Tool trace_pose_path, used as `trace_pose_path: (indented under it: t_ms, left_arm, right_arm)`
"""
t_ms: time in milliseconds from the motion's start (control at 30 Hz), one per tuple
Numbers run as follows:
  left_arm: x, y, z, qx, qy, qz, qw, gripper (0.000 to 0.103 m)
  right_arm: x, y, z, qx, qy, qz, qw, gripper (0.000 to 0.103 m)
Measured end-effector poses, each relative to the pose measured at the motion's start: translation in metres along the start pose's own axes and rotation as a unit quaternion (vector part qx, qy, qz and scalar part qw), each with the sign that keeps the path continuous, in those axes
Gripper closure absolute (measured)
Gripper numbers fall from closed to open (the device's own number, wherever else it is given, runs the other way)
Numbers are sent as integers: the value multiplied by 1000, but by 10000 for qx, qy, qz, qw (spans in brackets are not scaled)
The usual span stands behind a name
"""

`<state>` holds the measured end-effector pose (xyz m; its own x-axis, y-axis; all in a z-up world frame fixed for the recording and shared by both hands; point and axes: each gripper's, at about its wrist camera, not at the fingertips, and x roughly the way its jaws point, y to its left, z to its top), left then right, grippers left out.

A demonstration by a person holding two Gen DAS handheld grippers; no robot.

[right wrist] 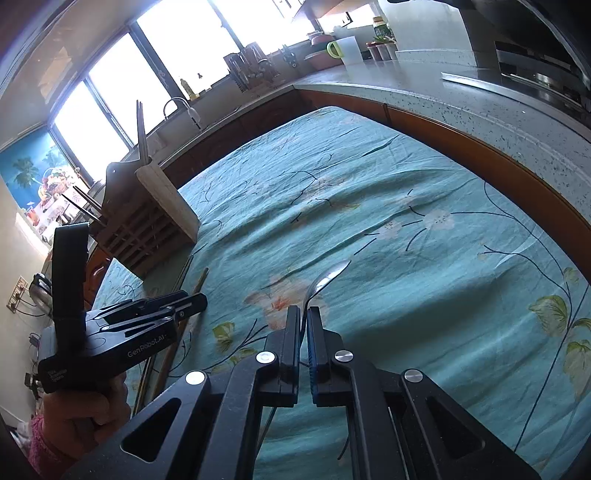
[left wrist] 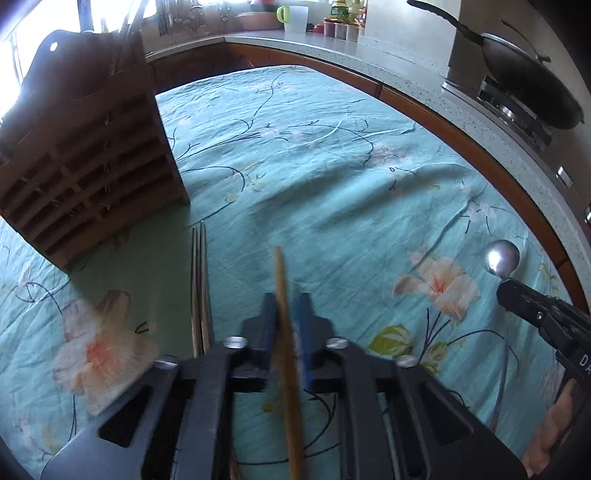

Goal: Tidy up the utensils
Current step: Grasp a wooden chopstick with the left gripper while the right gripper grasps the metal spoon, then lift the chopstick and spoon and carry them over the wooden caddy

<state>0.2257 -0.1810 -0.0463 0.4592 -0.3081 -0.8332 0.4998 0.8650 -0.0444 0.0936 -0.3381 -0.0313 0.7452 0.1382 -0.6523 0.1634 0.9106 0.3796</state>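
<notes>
Left gripper (left wrist: pixel 286 314): jaws closed on a wooden chopstick (left wrist: pixel 282 280), which runs up between the pads and sticks out past the tips, slightly tilted. The lower end of the stick passes back under the gripper body.

Right gripper (right wrist: pixel 304 317): jaws pressed together on the handle of a metal spoon (right wrist: pixel 327 278). The bowl of the spoon points forward and away from the tips, held clear above the cloth. In the left wrist view the same spoon bowl (left wrist: pixel 501 256) shows bright and round at the end of the right gripper (left wrist: pixel 517 295).

Just left of the left gripper, a pair of metal chopsticks (left wrist: pixel 199 280) lies flat on the cloth, side by side and touching, tips toward the rack. In the right wrist view the left gripper (right wrist: pixel 192 301) sits low over that spot, held by a hand (right wrist: pixel 96 406) with a pink cuff at the wrist.

Tablecloth (left wrist: pixel 332 177): teal with a flower print, wrinkled, covering the table.

Beyond the metal chopsticks stands a wooden slatted utensil rack (left wrist: pixel 85 177), near the left edge of the table. Dark chopsticks (right wrist: pixel 142 129) stand upright out of its top, and a dark board (left wrist: pixel 48 62) leans behind it.

Farther off, a speckled counter (left wrist: pixel 406 70) curves round the table. A black wok (left wrist: pixel 528 85) sits on the stove at right. A white jug with a green handle (left wrist: pixel 295 18) stands at the far end.
</notes>
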Motion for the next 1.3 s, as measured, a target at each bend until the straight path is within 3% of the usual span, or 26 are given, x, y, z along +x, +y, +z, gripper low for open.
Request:
trace_pose_path:
  t_ms: [267,533,933,1300]
  left_arm:
    - [-39,19,-18,-515,-375,-435,9970,98]
    - [-104,45,-33,-1033,-1026,-774,9863,98]
    - [-185,81,-53,-1410,-1836,-825,9693,98]
    - [-216,98,-49,-1567,-2292,-715,9580,98]
  right_arm:
    - [-10,9,2,-84,-122,151,9998,100]
    - [-24,32,8,-269,-300,369,9985,100]
    - [-43,78,21,-669,-623,671,9935,100]
    - [-51,103,42,-984,-885,731,9885,101]
